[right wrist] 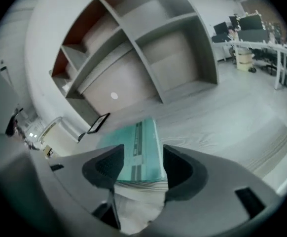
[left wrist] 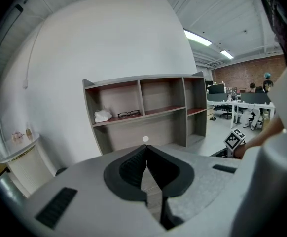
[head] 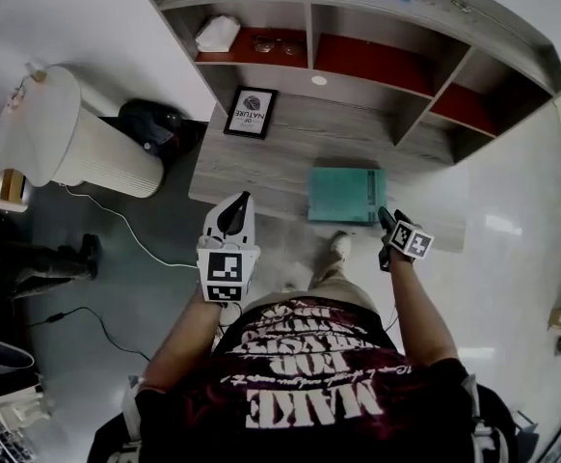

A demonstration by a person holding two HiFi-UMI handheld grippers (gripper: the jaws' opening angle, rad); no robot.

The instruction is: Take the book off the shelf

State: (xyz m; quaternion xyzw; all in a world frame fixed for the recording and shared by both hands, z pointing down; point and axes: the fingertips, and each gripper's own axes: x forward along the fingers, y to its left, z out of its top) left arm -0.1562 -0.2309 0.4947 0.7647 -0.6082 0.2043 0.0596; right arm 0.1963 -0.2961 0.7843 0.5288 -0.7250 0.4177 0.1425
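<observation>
The teal book (head: 348, 196) is lying flat on the wood-grain worktop (head: 261, 167) below the shelf unit (head: 309, 29), out of its compartments and near the front edge. The right gripper (right wrist: 141, 164) is standing over the book's near end with its jaws spread wide. The pads seem to be clear of the cover, though the left one is sitting close to it, so I am reading this as a release. To finish well, that gripper should be drawing straight back and slightly up, so that neither pad drags the book toward the edge. The left gripper (head: 243, 201) is hovering clenched and empty over the worktop's near edge. A framed picture (head: 251, 112) is leaning further back, and eyeglasses (head: 276, 43) and a white crumpled cloth (head: 217, 33) are resting in the left compartment; none is blocking the retreat.
</observation>
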